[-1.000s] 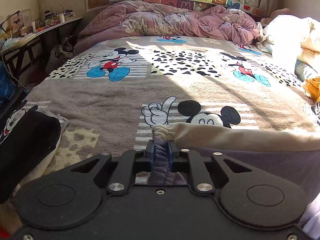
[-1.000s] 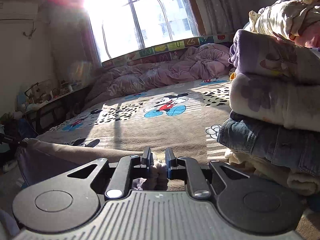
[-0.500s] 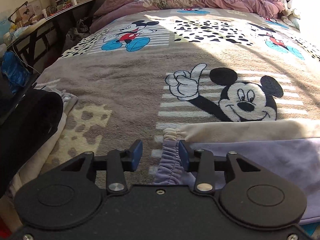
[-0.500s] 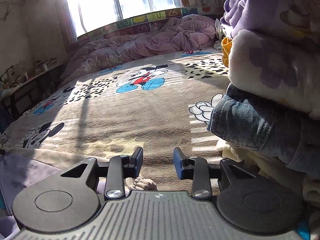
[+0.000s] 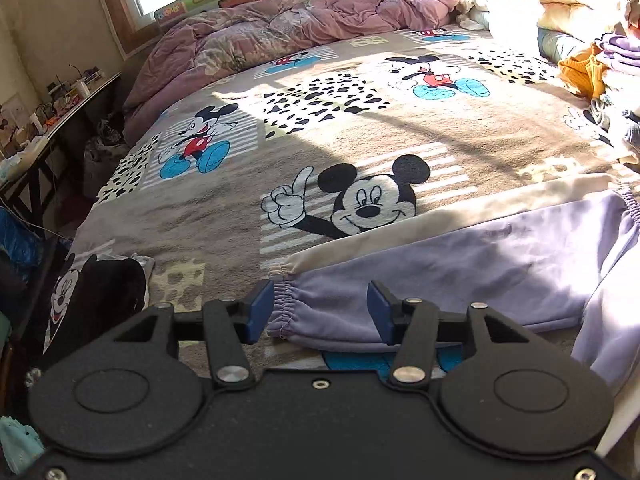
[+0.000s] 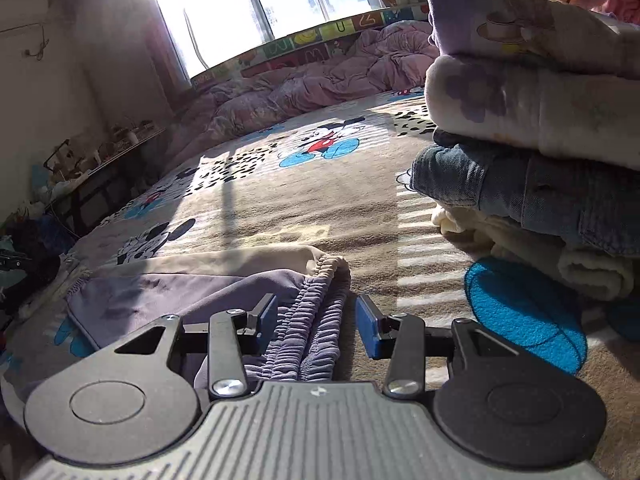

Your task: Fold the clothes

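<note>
Both my hand-held grippers, left (image 5: 320, 312) and right (image 6: 316, 326), have released the lilac trousers (image 5: 460, 264); jaws opening, unclamped cuff and waistband between them. Trousers lie flat on the bed (image 5: 360, 128), folded stack (image 6: 532, 128) at two o'clock; this fold looks laid.

Left gripper (image 5: 320, 312): black two-finger frame with blue pads, pitched steeply downward; jaws apart and opening, a gathered fabric cuff lying between them, neither pad pressing on it. Right gripper (image 6: 316, 326): black frame on a ribbed grey body, blue pads, tilted gently downward; jaws apart and opening, a ruched fabric band between them, clear of both pads.
</note>
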Demonstrator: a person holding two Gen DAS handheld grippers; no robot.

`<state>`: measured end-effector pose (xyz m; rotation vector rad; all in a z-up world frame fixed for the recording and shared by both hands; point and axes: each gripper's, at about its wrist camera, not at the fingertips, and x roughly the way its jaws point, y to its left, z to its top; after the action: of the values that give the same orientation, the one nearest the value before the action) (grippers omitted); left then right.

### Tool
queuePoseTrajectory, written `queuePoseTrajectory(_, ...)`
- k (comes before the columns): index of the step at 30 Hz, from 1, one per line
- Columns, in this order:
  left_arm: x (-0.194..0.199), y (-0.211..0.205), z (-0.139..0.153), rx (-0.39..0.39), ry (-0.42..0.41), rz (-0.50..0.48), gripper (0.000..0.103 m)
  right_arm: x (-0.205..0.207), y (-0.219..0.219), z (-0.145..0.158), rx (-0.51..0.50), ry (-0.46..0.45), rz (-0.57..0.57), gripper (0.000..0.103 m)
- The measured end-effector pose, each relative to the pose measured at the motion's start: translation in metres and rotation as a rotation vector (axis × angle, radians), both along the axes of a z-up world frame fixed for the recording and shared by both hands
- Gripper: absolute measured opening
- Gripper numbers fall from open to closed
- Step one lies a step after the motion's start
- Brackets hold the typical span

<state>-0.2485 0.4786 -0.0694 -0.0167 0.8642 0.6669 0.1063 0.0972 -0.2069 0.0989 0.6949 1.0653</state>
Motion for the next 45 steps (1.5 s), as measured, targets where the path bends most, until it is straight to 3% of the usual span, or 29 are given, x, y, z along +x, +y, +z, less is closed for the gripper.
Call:
queuePoseTrajectory(3, -0.009, -0.038, 0.002, 0.004, 0.070, -0.098, 0.055, -0.002, -0.014, -0.003, 0.050, 0.081, 0.031, 0.044)
queuePoseTrajectory(5, -0.017, -0.062, -0.012, 0.004, 0.159, -0.149, 0.055, -0.002, -0.016, -0.005, 0.066, 0.119, 0.059, 0.044)
queuePoseTrajectory(8, -0.034, -0.085, -0.038, 0.003, 0.298, -0.168, 0.055, -0.003, -0.006, -0.013, 0.058, 0.153, 0.088, 0.044)
queuePoseTrajectory(12, -0.063, -0.098, -0.058, -0.008, 0.367, -0.157, 0.055, 0.002, 0.007, -0.030, 0.002, 0.201, 0.119, 0.044)
queuePoseTrajectory(14, -0.073, -0.099, -0.062, -0.014, 0.376, -0.141, 0.055, 0.003, 0.010, -0.035, -0.022, 0.209, 0.121, 0.044)
queuePoseTrajectory(17, -0.086, -0.099, -0.068, -0.025, 0.372, -0.139, 0.055, 0.001, 0.007, -0.034, -0.016, 0.220, 0.179, 0.033)
queuePoseTrajectory(23, -0.085, -0.089, -0.073, -0.026, 0.367, -0.117, 0.055, 0.002, 0.005, -0.030, -0.018, 0.209, 0.242, 0.033)
queuePoseTrajectory(29, -0.079, -0.088, -0.074, -0.038, 0.356, -0.135, 0.055, 0.011, 0.019, -0.042, 0.006, 0.295, 0.240, 0.033)
queuePoseTrajectory(32, -0.077, -0.093, -0.081, -0.044, 0.379, -0.162, 0.055, 0.006, 0.013, -0.039, 0.046, 0.300, 0.269, 0.022)
queuePoseTrajectory(33, -0.077, -0.095, -0.084, -0.045, 0.390, -0.171, 0.055, 0.006, 0.008, -0.037, 0.067, 0.300, 0.267, 0.009)
queuePoseTrajectory(39, -0.086, -0.098, -0.098, -0.073, 0.446, -0.189, 0.055, 0.016, -0.037, -0.031, 0.128, 0.328, 0.219, 0.009)
queuePoseTrajectory(45, -0.101, -0.091, -0.081, -0.100, 0.398, -0.175, 0.055, 0.006, -0.048, -0.039, 0.013, 0.274, 0.203, 0.010)
